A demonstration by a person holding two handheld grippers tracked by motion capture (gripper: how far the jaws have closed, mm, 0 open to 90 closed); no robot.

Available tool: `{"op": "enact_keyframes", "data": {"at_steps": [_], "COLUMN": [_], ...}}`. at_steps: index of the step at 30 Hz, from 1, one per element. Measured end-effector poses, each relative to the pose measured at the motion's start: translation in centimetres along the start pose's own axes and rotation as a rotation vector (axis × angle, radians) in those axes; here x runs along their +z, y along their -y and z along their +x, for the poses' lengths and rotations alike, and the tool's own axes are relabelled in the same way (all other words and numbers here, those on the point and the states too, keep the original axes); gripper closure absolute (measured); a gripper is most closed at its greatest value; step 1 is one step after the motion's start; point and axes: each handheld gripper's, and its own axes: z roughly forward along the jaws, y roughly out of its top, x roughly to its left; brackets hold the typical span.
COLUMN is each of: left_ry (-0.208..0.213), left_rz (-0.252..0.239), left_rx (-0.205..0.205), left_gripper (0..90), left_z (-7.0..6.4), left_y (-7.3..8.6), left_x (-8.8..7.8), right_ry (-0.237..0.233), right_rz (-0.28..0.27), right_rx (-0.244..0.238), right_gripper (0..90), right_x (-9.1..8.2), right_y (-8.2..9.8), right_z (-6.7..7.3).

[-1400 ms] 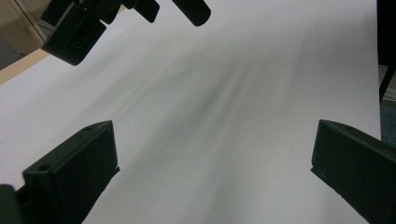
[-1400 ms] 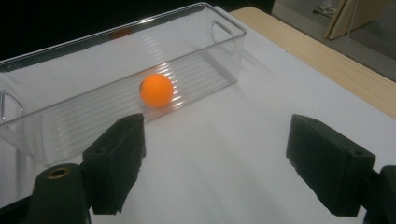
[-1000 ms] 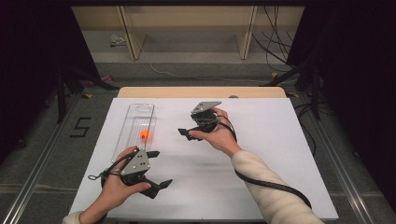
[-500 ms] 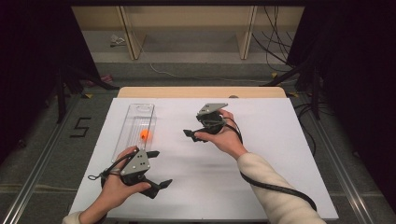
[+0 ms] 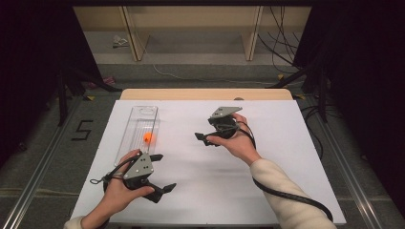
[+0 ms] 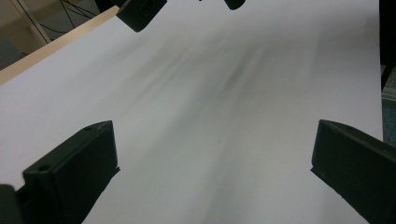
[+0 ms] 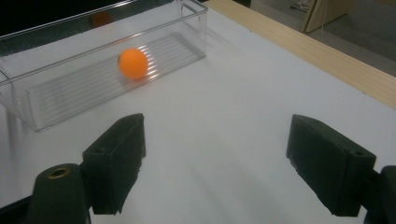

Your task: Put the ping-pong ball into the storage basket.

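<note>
**Orange ball sits in the clear tray while both grippers wait empty**

An orange ball (image 5: 149, 138) is seen lying inside a long clear tray (image 5: 143, 113) on the left part of the white table (image 5: 267, 191). The ball rests on the ribbed floor of the tray, about halfway along it. The ball is likely kept in place by the tray walls, so it cannot roll off the table.

The right gripper (image 5: 201, 138) is held above the middle of the table, well apart from the tray, and its jaws are pointed toward the ball. The jaws are spread wide with nothing between them — probably so the ball can be reached when the hand gets closer.

The left gripper (image 5: 165, 172) is held low near the front edge of the table, just past the near end of the tray. Its jaws are also spread wide and nothing is held. It looks to be parked out of the way.

In the right gripper view, the ball (image 7: 133, 63) and the tray's ribs are shown up close — a faint orange reflection on the far wall can be seen too. In the left gripper view, bare white table is shown between the jaws, with part of the other gripper at the top edge. From the high view, both hands and the full tray are laid out together.
</note>
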Motion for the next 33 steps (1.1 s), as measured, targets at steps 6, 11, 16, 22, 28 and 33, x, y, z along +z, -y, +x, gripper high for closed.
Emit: {"op": "enact_keyframes", "data": {"at_steps": [6,11,16,22,28,33], "left_ry": [0.0,0.0,-0.001,-0.002,-0.003,-0.003], "left_rz": [0.0,0.0,0.002,0.003,0.002,0.003], "left_rx": [-0.001,-0.001,-0.001,-0.001,-0.002,-0.002], "left_gripper": [0.0,0.0,0.0,0.0,0.0,0.0], "left_z": [0.0,0.0,0.0,0.0,0.0,0.0], "left_y": [0.0,0.0,0.0,0.0,0.1,0.1], "left_x": [0.0,0.0,0.0,0.0,0.0,0.0], "right_ry": [0.011,0.019,0.026,0.033,0.039,0.051], "right_rz": [0.001,0.004,0.001,0.002,0.0,-0.003], "right_rx": [0.003,0.009,0.012,0.02,0.027,0.037], "right_gripper": [20.6,20.6,20.6,20.7,20.6,20.6], "right_x": [-0.7,-1.4,-2.1,-2.9,-3.9,-5.0], "right_y": [0.5,1.0,1.5,2.2,3.0,3.8], "right_z": [-0.3,-0.5,-0.7,-0.9,-1.1,-1.2]}}
